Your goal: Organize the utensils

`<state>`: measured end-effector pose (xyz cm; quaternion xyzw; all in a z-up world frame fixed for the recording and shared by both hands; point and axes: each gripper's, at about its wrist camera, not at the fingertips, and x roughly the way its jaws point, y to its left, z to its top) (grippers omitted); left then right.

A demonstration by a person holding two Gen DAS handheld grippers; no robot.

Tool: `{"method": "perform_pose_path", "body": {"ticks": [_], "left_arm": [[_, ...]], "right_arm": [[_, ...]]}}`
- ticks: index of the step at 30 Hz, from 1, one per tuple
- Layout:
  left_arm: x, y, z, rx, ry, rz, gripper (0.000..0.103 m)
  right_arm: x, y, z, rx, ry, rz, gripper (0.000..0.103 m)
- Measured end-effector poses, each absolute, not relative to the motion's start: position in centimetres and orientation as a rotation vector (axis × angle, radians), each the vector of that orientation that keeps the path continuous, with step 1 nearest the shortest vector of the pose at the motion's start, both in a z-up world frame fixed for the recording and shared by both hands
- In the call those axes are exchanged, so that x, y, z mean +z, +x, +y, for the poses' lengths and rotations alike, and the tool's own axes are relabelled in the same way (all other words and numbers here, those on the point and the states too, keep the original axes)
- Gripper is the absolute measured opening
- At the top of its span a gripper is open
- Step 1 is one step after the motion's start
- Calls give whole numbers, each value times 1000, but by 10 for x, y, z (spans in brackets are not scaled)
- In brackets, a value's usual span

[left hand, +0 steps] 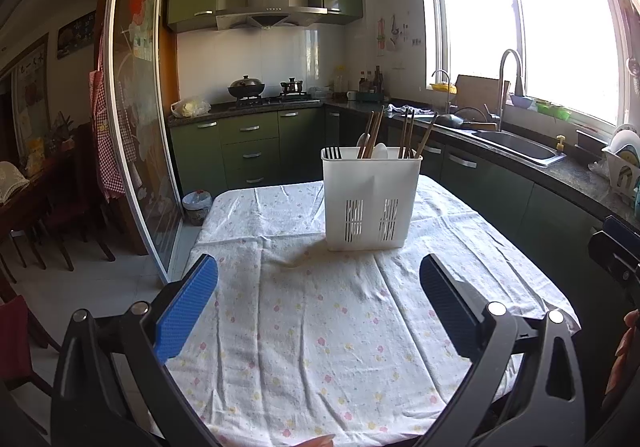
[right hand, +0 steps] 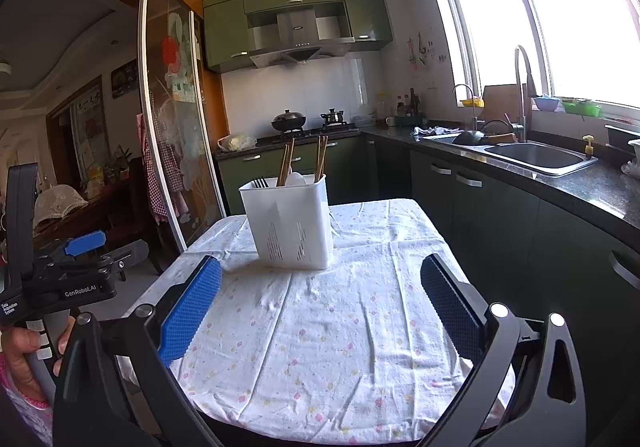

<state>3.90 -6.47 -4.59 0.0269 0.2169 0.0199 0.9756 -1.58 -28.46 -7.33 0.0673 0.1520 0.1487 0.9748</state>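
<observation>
A white slotted utensil holder (left hand: pixel 370 199) (right hand: pixel 290 225) stands upright toward the far end of the cloth-covered table (left hand: pixel 320 327) (right hand: pixel 340 327). Inside it are wooden chopsticks (left hand: pixel 410 133) (right hand: pixel 285 161), a dark fork (left hand: pixel 332 153) (right hand: pixel 261 182) and a white spoon (left hand: pixel 380 151) (right hand: pixel 296 179). My left gripper (left hand: pixel 319 279) is open, held over the near half of the table, with nothing between its fingers. My right gripper (right hand: pixel 321 281) is open too, empty, short of the holder. In the right wrist view the left gripper's body (right hand: pixel 60 279) shows at the left, held by a hand (right hand: pixel 22 351).
Dark green cabinets and a counter with a sink (left hand: pixel 516 145) (right hand: pixel 536 157) run along the right. A stove with pots (left hand: pixel 246 89) (right hand: pixel 288 121) is at the back. A glass sliding door (left hand: pixel 140 127) (right hand: pixel 172 127) stands left, with chairs beyond it.
</observation>
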Motion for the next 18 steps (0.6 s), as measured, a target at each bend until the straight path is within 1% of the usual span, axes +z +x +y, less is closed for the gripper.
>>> {"method": "perform_pose_path", "body": {"ticks": [18], "left_arm": [[-41, 37, -62, 4, 45, 436, 96]], "right_arm": [[-76, -14, -287, 286, 143, 310, 98]]}}
